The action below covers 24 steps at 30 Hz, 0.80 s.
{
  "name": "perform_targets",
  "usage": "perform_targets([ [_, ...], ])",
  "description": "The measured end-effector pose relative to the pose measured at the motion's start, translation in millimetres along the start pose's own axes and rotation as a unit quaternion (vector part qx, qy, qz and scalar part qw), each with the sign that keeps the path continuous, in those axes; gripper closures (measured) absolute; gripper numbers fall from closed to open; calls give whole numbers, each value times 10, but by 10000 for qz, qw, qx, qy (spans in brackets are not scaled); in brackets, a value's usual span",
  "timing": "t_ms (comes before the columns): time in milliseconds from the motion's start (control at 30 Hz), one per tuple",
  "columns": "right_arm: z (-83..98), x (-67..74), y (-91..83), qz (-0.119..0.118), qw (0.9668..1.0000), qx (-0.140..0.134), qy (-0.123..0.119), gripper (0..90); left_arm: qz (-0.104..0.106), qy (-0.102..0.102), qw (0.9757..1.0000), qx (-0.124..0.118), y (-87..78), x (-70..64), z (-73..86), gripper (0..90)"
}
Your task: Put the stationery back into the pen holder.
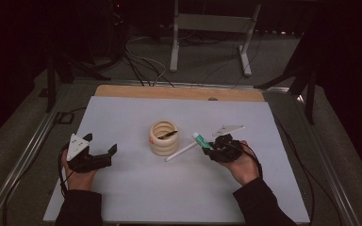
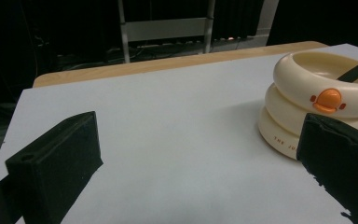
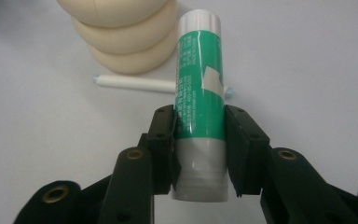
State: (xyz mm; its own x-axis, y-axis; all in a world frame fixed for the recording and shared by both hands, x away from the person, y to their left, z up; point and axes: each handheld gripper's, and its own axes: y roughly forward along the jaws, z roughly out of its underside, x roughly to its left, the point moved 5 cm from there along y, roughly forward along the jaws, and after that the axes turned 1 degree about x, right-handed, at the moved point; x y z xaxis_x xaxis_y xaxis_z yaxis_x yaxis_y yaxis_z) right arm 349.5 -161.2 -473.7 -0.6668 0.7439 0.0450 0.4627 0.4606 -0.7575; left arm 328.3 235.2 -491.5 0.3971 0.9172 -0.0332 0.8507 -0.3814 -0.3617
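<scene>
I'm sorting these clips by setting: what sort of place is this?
Likely a lab or recording workspace: a white table with metal rails, loose cables on a carpeted floor, a metal stand frame and dark surroundings.

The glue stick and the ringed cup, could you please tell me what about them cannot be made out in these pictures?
- Glue stick: its print is too small to read in the right gripper view; the right gripper's fingers cover its sides.
- Ringed cup: its lettering is cut off by the left gripper's right finger in the left gripper view.
- Dark stick in the cup: its lower end is hidden by the cup wall, high view.
</scene>
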Motion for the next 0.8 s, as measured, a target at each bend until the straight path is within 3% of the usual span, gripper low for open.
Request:
perform_targets([
  [800, -381, 72, -66, -187, 9996, -165, -151, 659, -7, -12, 10000, -8, -4, 8, -2, 1],
])
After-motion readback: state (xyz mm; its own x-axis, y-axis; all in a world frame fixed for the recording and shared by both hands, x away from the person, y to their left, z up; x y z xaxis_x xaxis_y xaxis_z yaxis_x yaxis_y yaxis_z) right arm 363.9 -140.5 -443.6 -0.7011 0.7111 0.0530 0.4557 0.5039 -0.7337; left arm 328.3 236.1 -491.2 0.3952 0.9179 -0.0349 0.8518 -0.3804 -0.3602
